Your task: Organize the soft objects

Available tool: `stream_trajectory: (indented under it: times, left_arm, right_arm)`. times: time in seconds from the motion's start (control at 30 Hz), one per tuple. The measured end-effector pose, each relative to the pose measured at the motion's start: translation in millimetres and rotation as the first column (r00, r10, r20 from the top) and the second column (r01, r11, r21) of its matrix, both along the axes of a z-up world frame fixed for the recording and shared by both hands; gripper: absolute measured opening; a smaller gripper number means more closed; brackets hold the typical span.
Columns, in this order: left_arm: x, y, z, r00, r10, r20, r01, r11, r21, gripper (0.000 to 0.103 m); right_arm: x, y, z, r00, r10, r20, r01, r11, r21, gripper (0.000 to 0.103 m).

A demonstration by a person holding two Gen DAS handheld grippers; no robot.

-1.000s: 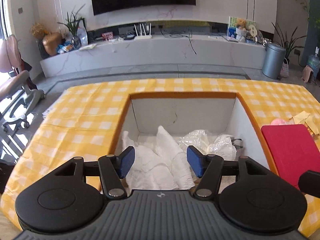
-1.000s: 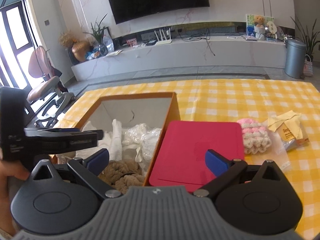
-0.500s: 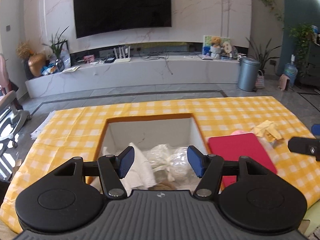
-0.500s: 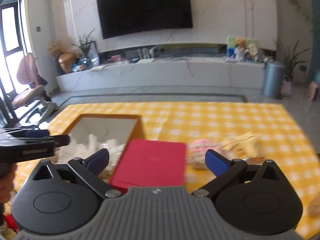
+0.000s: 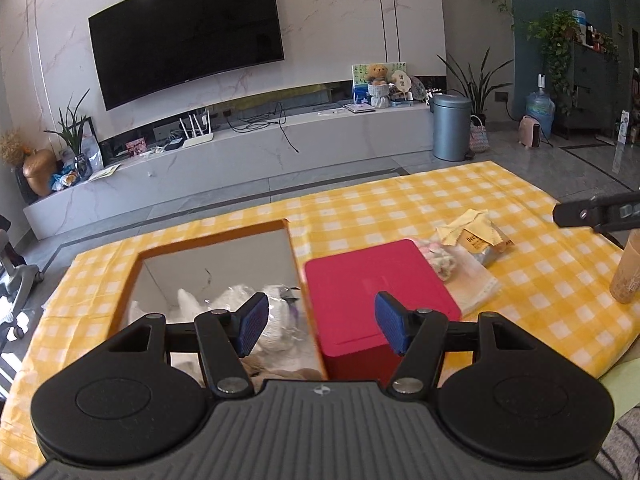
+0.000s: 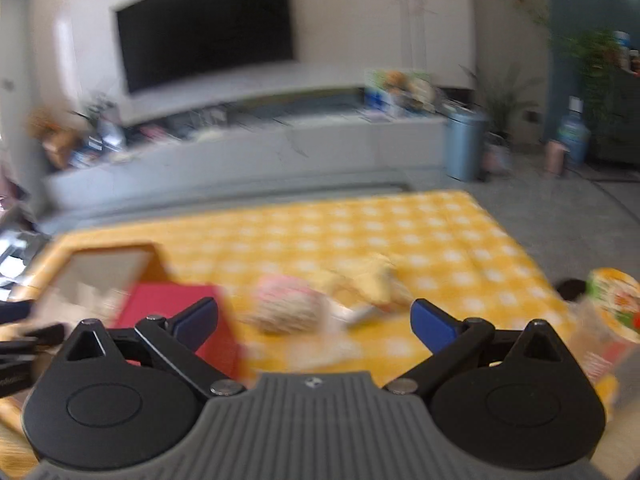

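Now: both jaws wide, empty.
I centre right gripper [image 6: 314, 322] over pink knit [image 6: 286, 310] (blurred), left gripper [image 5: 316, 328] idle by box [image 5: 296, 260].

White cloths and crinkled plastic [image 5: 256, 304] fill the open box [image 5: 294, 256] at left; a pink knitted piece [image 5: 438, 258] lies right of the red lid [image 5: 376, 288].

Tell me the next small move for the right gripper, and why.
Probably ease the right gripper forward and down onto the pink knit. Its jaws stand open and empty, and the knit lies just ahead of them on the cloth, still outside the box, which already holds other soft things. The view is blurred, so line up first.
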State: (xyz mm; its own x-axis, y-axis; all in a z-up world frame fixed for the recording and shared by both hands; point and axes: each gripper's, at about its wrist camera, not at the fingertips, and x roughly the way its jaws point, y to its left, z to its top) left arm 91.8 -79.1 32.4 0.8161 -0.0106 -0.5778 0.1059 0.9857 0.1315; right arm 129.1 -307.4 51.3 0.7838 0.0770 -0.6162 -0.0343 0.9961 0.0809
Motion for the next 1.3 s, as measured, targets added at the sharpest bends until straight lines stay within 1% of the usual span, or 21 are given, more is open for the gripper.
stream_trajectory:
  times: [0.07, 0.1, 0.2, 0.27, 0.3, 0.37, 0.43, 0.57, 0.67, 0.73, 0.8, 0.83, 0.9, 0.97, 1.07, 1.1, 1.17, 1.23, 1.27, 1.3]
  left_arm:
    - [1, -14, -9, 1.000, -0.011, -0.014, 0.011, 1.000, 0.000, 0.072]
    - [-1, -21, -12, 1.000, -0.013, -0.021, 0.013, 1.000, -0.005, 0.072]
    - [2, -35, -18, 0.999, -0.015, -0.032, 0.014, 0.999, -0.030, 0.072]
    - [6, -42, -19, 0.999, -0.025, -0.029, 0.024, 0.999, -0.029, 0.072]
    - [9, -47, -18, 0.999, -0.035, -0.018, 0.035, 0.999, -0.002, 0.072]
    - [17, -53, -16, 0.999, -0.026, 0.026, 0.024, 0.998, 0.060, 0.073]
    - [32, -58, -14, 1.000, -0.008, 0.029, 0.005, 0.996, 0.090, 0.073]
    - [64, -53, -13, 0.999, 0.044, -0.010, -0.043, 0.997, 0.057, 0.073]
    - [84, -44, -12, 0.996, 0.074, -0.050, -0.073, 0.997, 0.025, 0.073]
    - [96, -34, -12, 0.992, 0.092, -0.089, -0.095, 0.995, -0.032, 0.073]
    - [103, -25, -12, 0.985, 0.123, -0.122, -0.132, 0.989, -0.069, 0.073]
    - [106, -23, -12, 0.982, 0.138, -0.126, -0.148, 0.986, -0.074, 0.073]
    - [110, -19, -10, 0.981, 0.153, -0.117, -0.161, 0.985, -0.060, 0.073]
    - [112, -20, -10, 0.982, 0.157, -0.104, -0.161, 0.986, -0.036, 0.073]
    - [117, -24, -12, 0.983, 0.147, -0.112, -0.151, 0.988, -0.022, 0.073]
    - [120, -25, -14, 0.982, 0.141, -0.127, -0.145, 0.989, -0.029, 0.073]
    - [128, -24, -19, 0.977, 0.119, -0.176, -0.132, 0.989, -0.063, 0.073]
    - [131, -23, -21, 0.976, 0.101, -0.190, -0.120, 0.989, -0.087, 0.073]
    - [132, -24, -22, 0.977, 0.103, -0.187, -0.119, 0.990, -0.081, 0.073]
    - [132, -24, -22, 0.977, 0.112, -0.180, -0.127, 0.989, -0.072, 0.073]
  right_arm:
    - [14, -3, -18, 0.997, -0.052, -0.050, 0.048, 0.996, -0.078, 0.100]
    - [24, -5, -29, 0.995, -0.059, -0.074, 0.052, 0.994, -0.091, 0.100]
    - [48, -12, -62, 0.988, -0.049, -0.143, 0.039, 0.997, -0.072, 0.100]
    - [63, -9, -82, 0.984, -0.034, -0.176, 0.021, 0.997, -0.076, 0.100]
    - [70, -7, -90, 0.982, -0.016, -0.188, 0.002, 0.997, -0.074, 0.100]
    - [82, -5, -106, 0.981, 0.023, -0.193, -0.030, 0.999, -0.032, 0.100]
    - [92, -1, -121, 0.981, 0.038, -0.188, -0.038, 0.999, 0.004, 0.100]
    - [116, 9, -145, 0.971, 0.023, -0.239, -0.029, 0.999, -0.021, 0.100]
    - [125, 11, -146, 0.971, 0.062, -0.230, -0.058, 0.998, 0.026, 0.100]
    - [131, 14, -145, 0.972, 0.097, -0.212, -0.088, 0.995, 0.053, 0.100]
    - [136, 20, -146, 0.975, 0.098, -0.199, -0.092, 0.995, 0.040, 0.100]
    - [139, 22, -147, 0.976, 0.091, -0.196, -0.086, 0.996, 0.031, 0.100]
    - [146, 24, -152, 0.974, 0.079, -0.211, -0.075, 0.997, 0.024, 0.100]
    - [155, 24, -160, 0.967, 0.080, -0.242, -0.076, 0.997, 0.026, 0.100]
    - [162, 27, -169, 0.958, 0.093, -0.271, -0.090, 0.996, 0.024, 0.100]
    - [163, 30, -170, 0.956, 0.102, -0.274, -0.103, 0.995, 0.013, 0.100]
    - [162, 38, -173, 0.955, 0.127, -0.268, -0.140, 0.990, -0.032, 0.100]
    - [160, 46, -175, 0.956, 0.136, -0.261, -0.165, 0.982, -0.092, 0.099]
    - [161, 47, -175, 0.956, 0.140, -0.258, -0.168, 0.982, -0.091, 0.096]
    - [162, 46, -174, 0.955, 0.144, -0.258, -0.167, 0.984, -0.069, 0.093]
